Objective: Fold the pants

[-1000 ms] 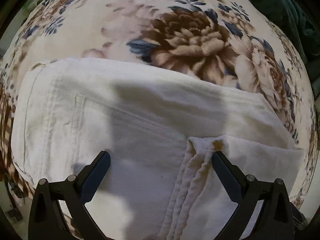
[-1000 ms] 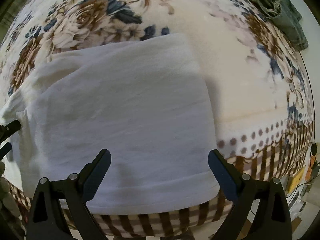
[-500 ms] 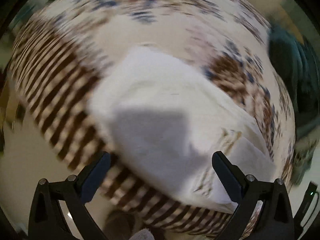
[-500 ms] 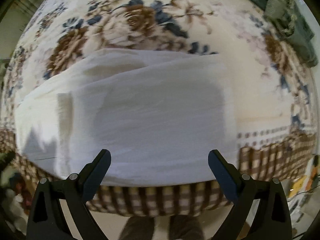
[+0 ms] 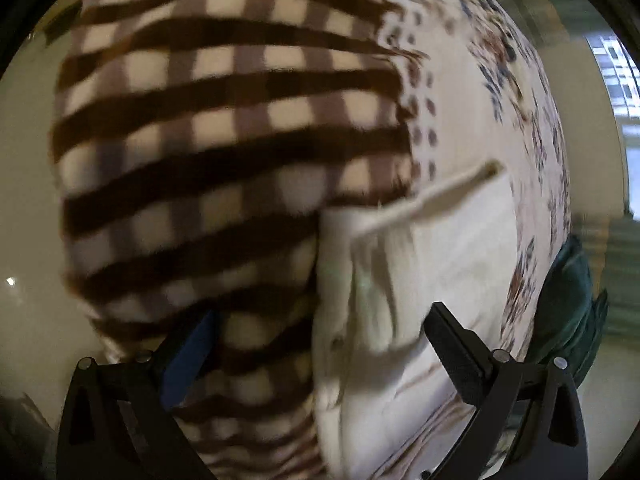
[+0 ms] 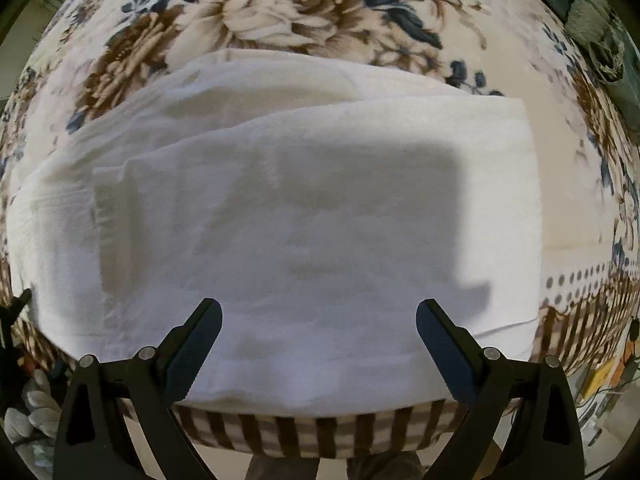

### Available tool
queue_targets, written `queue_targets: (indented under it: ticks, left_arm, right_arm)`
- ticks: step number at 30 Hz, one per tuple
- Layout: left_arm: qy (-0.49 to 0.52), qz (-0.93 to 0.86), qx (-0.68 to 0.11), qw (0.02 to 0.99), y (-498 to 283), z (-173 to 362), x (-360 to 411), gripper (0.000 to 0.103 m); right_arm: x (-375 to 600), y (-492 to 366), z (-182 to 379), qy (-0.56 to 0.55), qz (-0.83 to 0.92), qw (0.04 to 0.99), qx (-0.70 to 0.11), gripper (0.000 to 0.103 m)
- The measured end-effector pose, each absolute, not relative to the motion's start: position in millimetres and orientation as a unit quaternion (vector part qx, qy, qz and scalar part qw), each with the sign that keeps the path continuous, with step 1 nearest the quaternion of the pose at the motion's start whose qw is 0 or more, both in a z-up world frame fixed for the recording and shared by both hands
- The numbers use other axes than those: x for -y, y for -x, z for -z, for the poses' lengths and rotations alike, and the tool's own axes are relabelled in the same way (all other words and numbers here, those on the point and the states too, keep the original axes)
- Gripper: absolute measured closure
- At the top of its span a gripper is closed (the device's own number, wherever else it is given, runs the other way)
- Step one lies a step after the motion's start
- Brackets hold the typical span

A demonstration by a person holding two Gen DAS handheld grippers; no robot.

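Note:
The white pants point(image 6: 304, 216) lie folded into a rectangle on a floral blanket point(image 6: 288, 4), reaching the blanket's near checked edge. My right gripper point(image 6: 318, 332) is open and empty, its fingers hovering over the near edge of the pants. In the left wrist view the pants point(image 5: 420, 272) appear blurred at the lower right, seen from their left end. My left gripper point(image 5: 320, 344) is open and empty, beside the pants' end over the hanging checked border point(image 5: 224, 128).
A dark green garment point(image 6: 600, 36) lies at the far right of the blanket; it also shows in the left wrist view point(image 5: 572, 300). Pale floor point(image 5: 24, 160) lies beyond the blanket's edge. Small clutter point(image 6: 600, 376) sits on the floor at the right.
My left gripper has swung away from above the pants to their left end, now facing the checked border. My right gripper has pulled back toward the near edge.

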State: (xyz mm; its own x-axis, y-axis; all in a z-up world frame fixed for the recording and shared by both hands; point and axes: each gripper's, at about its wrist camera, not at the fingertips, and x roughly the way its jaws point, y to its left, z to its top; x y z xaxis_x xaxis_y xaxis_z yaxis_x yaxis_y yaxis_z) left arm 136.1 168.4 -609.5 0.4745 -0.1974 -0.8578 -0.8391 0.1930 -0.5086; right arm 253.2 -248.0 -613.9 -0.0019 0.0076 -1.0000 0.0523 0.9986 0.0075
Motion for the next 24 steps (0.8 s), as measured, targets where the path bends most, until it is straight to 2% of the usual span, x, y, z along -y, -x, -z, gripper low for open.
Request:
queue_targets:
  ticks: [1, 2, 4, 9, 11, 15, 21, 24]
  left_arm:
    - [0.583, -0.254, -0.43, 0.641, -138, 606, -170, 0.003]
    - [0.581, -0.251, -0.418, 0.652, -139, 600, -170, 0.021]
    - [0.557, -0.247, -0.411, 0.678, -140, 581, -166, 0.047]
    - [0.563, -0.228, -0.404, 0.684, -131, 586, -161, 0.048]
    - [0.596, -0.223, -0.391, 0.665, -120, 584, -166, 0.05]
    - [0.585, -0.208, -0.355, 0.699, -115, 562, -164, 0.047]
    - [0.596, -0.196, -0.384, 0.678, -136, 609, -167, 0.047]
    - [0.591, -0.196, -0.39, 0.679, -138, 610, -165, 0.043]
  right_arm:
    - [248, -254, 616, -0.022, 0.018, 0.705, -0.709, 0.004]
    - [247, -254, 618, -0.022, 0.023, 0.702, -0.711, 0.004]
    - [244, -254, 621, -0.021, 0.027, 0.701, -0.712, 0.004]
    - [230, -253, 622, -0.01, 0.023, 0.7, -0.714, 0.004]
    - [221, -254, 619, -0.001, 0.018, 0.703, -0.711, 0.004]
    - [213, -253, 619, 0.006, 0.016, 0.702, -0.712, 0.004]
    - [218, -254, 619, -0.003, 0.024, 0.7, -0.713, 0.004]
    - [230, -254, 619, -0.005, 0.024, 0.696, -0.717, 0.004]
